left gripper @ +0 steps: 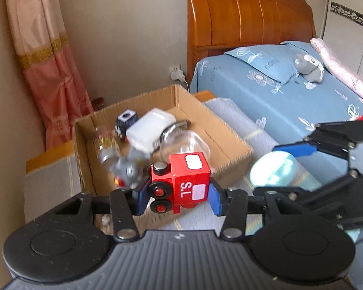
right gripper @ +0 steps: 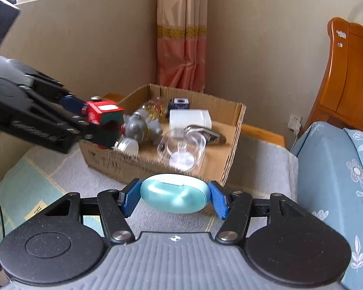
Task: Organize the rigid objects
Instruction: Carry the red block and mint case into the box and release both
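Observation:
My left gripper [left gripper: 179, 197] is shut on a red toy train [left gripper: 181, 181] marked "S.L", held in the air just in front of the cardboard box [left gripper: 232, 142]. The same train [right gripper: 101, 114] shows in the right wrist view, over the box's near left corner. My right gripper [right gripper: 174, 197] is shut on a pale turquoise oval case [right gripper: 175, 192], lifted above the mat in front of the box [right gripper: 237, 125]. That case [left gripper: 273, 166] appears at the right of the left wrist view. Inside the box lie a grey robot figure [right gripper: 142, 126], a white container [right gripper: 190, 118], a clear plastic cup [right gripper: 184, 149] and a small dark cube [right gripper: 179, 104].
The box stands on a grey and blue mat [right gripper: 261, 159] over a low wooden surface [left gripper: 49, 155]. A bed with a blue flowered sheet [left gripper: 278, 91] and a wooden headboard [left gripper: 249, 14] is on the right. A pink curtain [right gripper: 181, 33] hangs in the corner behind the box.

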Demonstrator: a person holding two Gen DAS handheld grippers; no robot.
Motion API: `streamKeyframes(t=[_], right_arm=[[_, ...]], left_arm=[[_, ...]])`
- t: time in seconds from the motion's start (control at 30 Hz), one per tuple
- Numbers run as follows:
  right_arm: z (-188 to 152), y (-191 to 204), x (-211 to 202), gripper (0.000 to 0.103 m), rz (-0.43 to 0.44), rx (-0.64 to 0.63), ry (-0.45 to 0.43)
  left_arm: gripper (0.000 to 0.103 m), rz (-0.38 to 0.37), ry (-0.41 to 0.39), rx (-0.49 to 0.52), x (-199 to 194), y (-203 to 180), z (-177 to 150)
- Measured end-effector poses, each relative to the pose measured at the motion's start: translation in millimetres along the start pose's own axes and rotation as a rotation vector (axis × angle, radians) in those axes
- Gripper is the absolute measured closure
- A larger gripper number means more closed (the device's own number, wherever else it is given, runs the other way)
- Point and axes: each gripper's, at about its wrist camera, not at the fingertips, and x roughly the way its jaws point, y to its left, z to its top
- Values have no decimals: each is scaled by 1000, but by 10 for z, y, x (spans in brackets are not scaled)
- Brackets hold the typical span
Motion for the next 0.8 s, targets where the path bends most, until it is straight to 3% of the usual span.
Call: streamKeyframes(t=[0.27,0.53,0.8], right_arm=[[139,-106,5,37,-16,7,-22],[218,-160,58,37,-11,13,-23],[407,-251,219,37,-7,35,-8]], left_arm=[[53,26,-14,-32,272,30,126],[6,43,-56,-47,138,61,20],[1,112,-108,-73,-178,15,-138]])
